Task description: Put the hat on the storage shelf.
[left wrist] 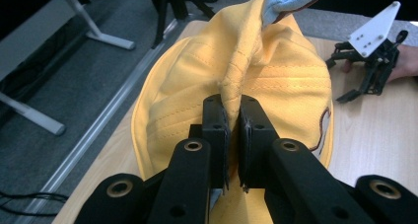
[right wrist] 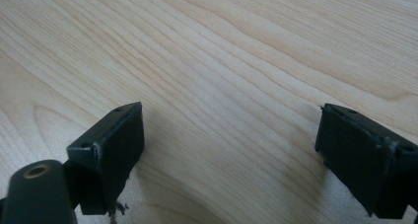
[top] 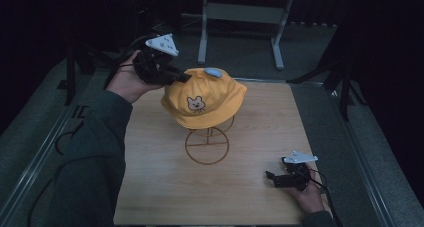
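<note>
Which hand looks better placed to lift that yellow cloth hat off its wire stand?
Likely the left. The left gripper already pinches a fold of the yellow cloth hat on the orange wire stand. The right gripper rests open on the wooden table, well apart.

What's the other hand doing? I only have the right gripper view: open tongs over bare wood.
Observer: The left tongs are shut on a pinched fold of the yellow hat, at its top.
Operator: Is the hat lying on the table?
Observer: No, it sits on an orange wire stand near the middle of the wooden table.
Operator: Where am I relative to it?
Observer: Your right tongs are low at the table's near right corner, apart from hat and stand.
Operator: Any markings on the hat?
Observer: A small cartoon bear face on the side facing the person, and a light blue button on top.
</note>
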`<state>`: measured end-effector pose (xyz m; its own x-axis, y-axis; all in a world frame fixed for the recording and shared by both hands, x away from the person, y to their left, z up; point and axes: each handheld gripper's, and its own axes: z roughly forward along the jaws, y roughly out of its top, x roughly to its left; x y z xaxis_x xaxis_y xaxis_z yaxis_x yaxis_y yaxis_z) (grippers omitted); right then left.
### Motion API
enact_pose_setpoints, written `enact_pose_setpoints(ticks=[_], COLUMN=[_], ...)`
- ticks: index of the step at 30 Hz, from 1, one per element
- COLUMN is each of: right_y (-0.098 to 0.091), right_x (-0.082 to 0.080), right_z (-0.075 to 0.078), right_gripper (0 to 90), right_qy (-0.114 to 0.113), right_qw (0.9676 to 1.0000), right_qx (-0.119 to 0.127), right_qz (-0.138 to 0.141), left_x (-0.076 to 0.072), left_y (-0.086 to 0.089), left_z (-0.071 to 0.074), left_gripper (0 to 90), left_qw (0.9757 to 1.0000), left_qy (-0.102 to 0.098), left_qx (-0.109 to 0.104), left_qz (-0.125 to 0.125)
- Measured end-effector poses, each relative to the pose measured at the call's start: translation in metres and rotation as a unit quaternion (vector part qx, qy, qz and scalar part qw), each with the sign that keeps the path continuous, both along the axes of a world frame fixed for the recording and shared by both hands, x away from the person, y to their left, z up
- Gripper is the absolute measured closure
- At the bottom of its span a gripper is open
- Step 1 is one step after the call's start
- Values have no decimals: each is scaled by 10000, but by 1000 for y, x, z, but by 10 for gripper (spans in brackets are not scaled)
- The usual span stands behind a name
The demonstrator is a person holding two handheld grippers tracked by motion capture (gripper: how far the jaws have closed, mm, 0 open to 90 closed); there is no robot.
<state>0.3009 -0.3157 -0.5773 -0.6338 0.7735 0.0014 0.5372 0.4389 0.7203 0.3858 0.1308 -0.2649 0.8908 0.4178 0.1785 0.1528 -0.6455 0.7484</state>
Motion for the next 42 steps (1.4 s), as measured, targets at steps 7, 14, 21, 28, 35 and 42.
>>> enact_pose_setpoints(ticks=[7, 14, 21, 28, 35, 42], right_y=[0, 0, 0, 0, 0, 0], right_x=[0, 0, 0, 0, 0, 0], right_z=[0, 0, 0, 0, 0, 0], right_gripper=[112, 112, 112, 112, 112, 112], right_qy=[10, -11, -12, -9, -8, -7], right_qw=[10000, 10000, 10000, 10000, 10000, 10000], right_qx=[6, 0, 9, 9, 8, 8], right_qz=[-9, 1, -1, -5, -3, -3], left_x=[5, 11, 17, 18, 13, 13], left_y=[-15, -26, -37, -37, -38, -50], left_z=[-7, -14, -26, -26, -26, -32], left_gripper=[830, 803, 766, 626, 786, 812], left_qw=[9998, 9995, 9993, 9994, 9997, 9997], left_qy=[84, 161, 225, 252, 91, 90], left_qx=[141, 278, 310, 255, 220, 187], left_qz=[-73, -68, -37, -2, -48, -159])
